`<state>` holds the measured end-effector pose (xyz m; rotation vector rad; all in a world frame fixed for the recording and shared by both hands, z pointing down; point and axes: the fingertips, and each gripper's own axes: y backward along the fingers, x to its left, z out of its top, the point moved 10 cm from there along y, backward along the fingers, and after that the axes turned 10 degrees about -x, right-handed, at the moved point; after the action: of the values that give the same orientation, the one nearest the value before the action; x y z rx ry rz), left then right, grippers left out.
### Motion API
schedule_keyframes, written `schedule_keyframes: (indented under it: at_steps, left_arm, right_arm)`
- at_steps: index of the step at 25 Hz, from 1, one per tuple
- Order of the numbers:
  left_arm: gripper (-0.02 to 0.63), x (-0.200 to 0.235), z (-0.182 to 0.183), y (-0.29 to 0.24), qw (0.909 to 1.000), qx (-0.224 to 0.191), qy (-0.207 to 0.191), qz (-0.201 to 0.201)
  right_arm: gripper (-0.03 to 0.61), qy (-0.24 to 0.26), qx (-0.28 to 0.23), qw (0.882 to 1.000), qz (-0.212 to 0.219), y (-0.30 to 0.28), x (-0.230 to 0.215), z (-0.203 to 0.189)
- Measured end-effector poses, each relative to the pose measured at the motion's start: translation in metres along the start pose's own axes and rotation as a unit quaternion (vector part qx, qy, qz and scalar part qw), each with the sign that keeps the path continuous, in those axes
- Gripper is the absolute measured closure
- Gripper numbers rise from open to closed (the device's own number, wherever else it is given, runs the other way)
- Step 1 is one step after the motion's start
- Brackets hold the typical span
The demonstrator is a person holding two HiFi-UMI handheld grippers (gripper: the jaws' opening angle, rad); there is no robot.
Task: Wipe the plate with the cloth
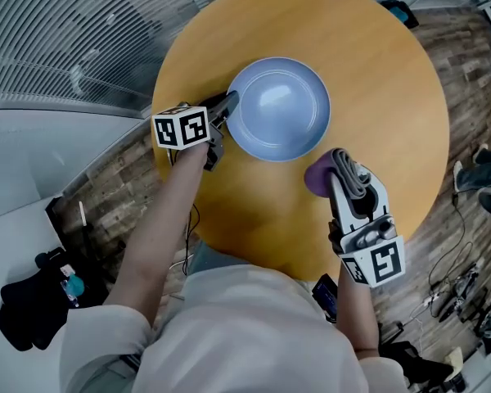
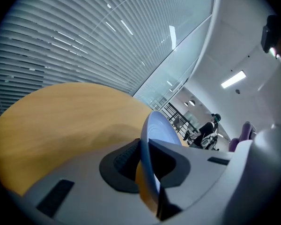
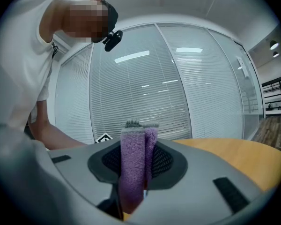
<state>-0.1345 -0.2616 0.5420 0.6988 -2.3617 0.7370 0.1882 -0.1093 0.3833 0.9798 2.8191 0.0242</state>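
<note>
A pale blue plate [image 1: 278, 109] lies on the round wooden table [image 1: 376, 80]. My left gripper [image 1: 227, 105] is shut on the plate's left rim. In the left gripper view the plate's edge [image 2: 152, 139] stands between the two pads, tilted up off the tabletop. A purple cloth [image 1: 317, 175] with a grey side is clamped in my right gripper [image 1: 337, 160], just below and to the right of the plate. The right gripper view shows the folded cloth [image 3: 136, 163] pinched upright between the pads.
The table [image 2: 61, 121] stands beside a glass wall with blinds [image 1: 82, 31]. A black bag [image 1: 24, 309] lies on the white floor at lower left. Cables and gear [image 1: 466, 301] sit on the wooden floor at right. A distant person [image 2: 208, 128] stands beyond the table.
</note>
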Motion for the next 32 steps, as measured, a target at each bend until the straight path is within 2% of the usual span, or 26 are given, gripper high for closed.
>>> schedule_keyframes:
  at_steps: [6,12,17,22,27,32]
  left_arm:
    - [0.575,-0.022,0.011,0.041,0.9984,-0.052,-0.014,-0.018]
    - [0.575,-0.038,0.017,0.075,0.9962,-0.075,-0.036,-0.024]
    - [0.575,-0.050,0.016,0.103,0.9946,-0.092,-0.031,-0.036]
    - [0.575,-0.063,0.018,0.117,0.9926,-0.108,-0.032,-0.044]
    - [0.575,-0.086,0.023,0.133,0.9897,-0.117,-0.060,-0.057]
    - [0.577,-0.104,0.018,0.149,0.9886,-0.108,-0.085,-0.062]
  right_arm:
    - [0.474,0.014,-0.009,1.000,0.010,0.004,0.014,0.013]
    - [0.474,0.031,-0.016,0.999,0.008,0.005,0.018,0.022]
    - [0.474,0.044,-0.019,0.999,0.007,0.012,0.028,0.031]
    - [0.474,0.052,-0.027,0.998,0.000,0.016,0.030,0.040]
    - [0.474,0.064,-0.036,0.997,0.004,0.020,0.043,0.053]
    - [0.474,0.064,-0.028,0.998,0.001,0.026,0.056,0.058]
